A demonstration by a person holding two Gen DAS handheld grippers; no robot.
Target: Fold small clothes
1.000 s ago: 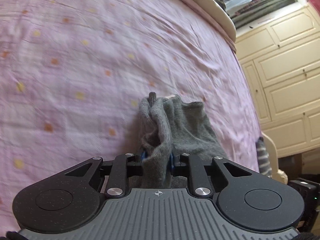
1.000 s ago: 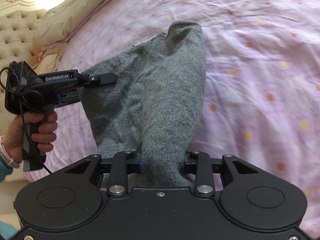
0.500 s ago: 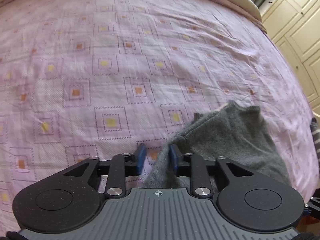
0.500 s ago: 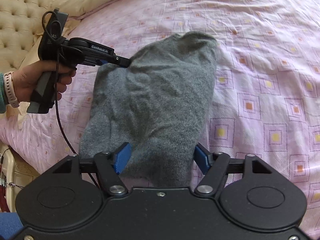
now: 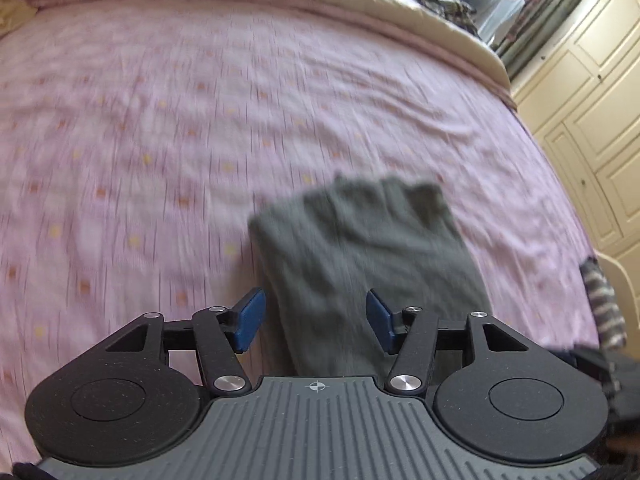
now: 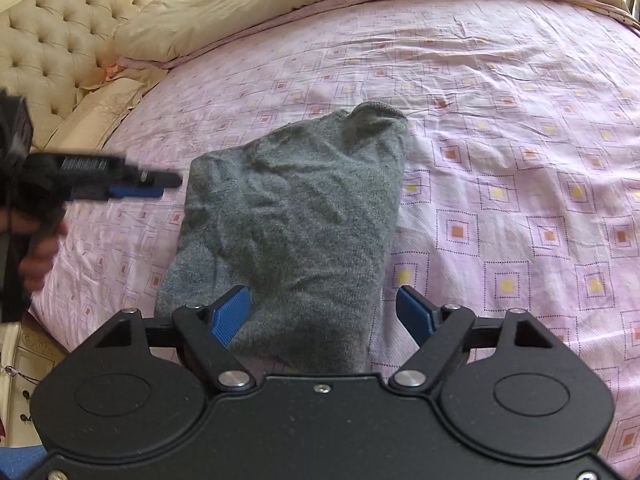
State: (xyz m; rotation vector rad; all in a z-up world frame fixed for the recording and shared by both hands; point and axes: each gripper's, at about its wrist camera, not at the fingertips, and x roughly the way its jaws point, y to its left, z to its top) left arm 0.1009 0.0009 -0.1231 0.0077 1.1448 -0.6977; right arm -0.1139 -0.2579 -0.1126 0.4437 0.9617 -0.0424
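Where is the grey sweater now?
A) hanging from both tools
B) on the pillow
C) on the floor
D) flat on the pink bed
D: the sweater lies on the bed, and the right tool and left tool are open.

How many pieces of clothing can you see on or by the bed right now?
2: a grey knit garment lying on the pink sheet, and a striped piece at the bed's right edge, partly hidden.

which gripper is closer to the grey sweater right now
Right. The right gripper is open with the grey sweater between its fingers; the left gripper, also open, sits just off the sweater's edge.
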